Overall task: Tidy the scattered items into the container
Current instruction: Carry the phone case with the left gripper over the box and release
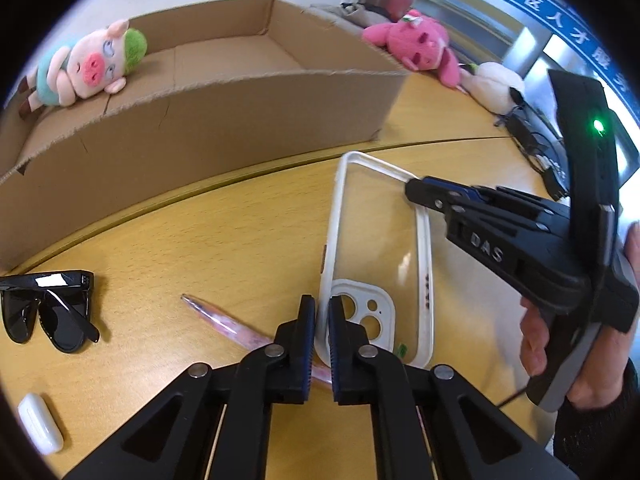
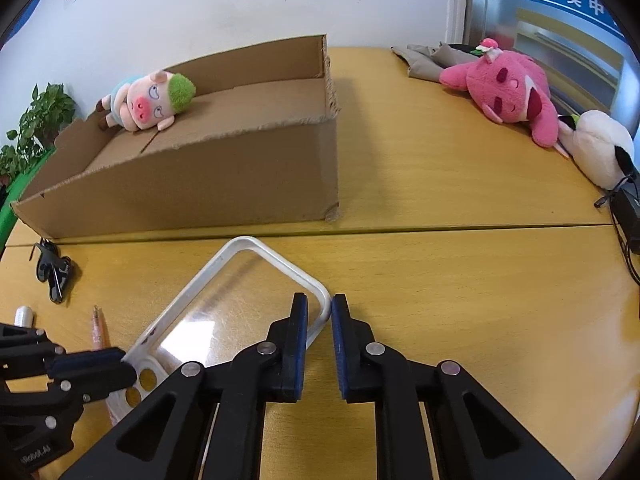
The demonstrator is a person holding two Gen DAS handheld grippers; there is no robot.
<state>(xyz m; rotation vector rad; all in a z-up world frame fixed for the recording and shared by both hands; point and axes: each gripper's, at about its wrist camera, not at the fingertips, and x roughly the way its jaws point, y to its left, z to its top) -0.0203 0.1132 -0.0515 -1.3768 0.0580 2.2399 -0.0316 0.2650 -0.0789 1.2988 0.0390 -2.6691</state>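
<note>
A clear phone case with a white rim (image 1: pixel 424 248) lies on the wooden table, in front of the open cardboard box (image 1: pixel 200 132). My left gripper (image 1: pixel 322 308) is shut on the case's long edge beside the camera cutout. My right gripper (image 1: pixel 412 191), held in a hand, is clamped on the opposite far corner. In the right wrist view the right gripper (image 2: pixel 320 304) pinches the case's (image 2: pixel 276 256) rounded corner, and the left gripper (image 2: pixel 120 360) grips the camera end. A pig plush (image 1: pixel 88 68) lies inside the box (image 2: pixel 200 184).
Black sunglasses (image 1: pixel 44 308), a pink pen (image 1: pixel 224 324) and a white earbud case (image 1: pixel 40 424) lie left of the phone case. A pink plush (image 2: pixel 508 92) and a white plush (image 2: pixel 600 148) sit at the table's far right, near black cables (image 2: pixel 628 216).
</note>
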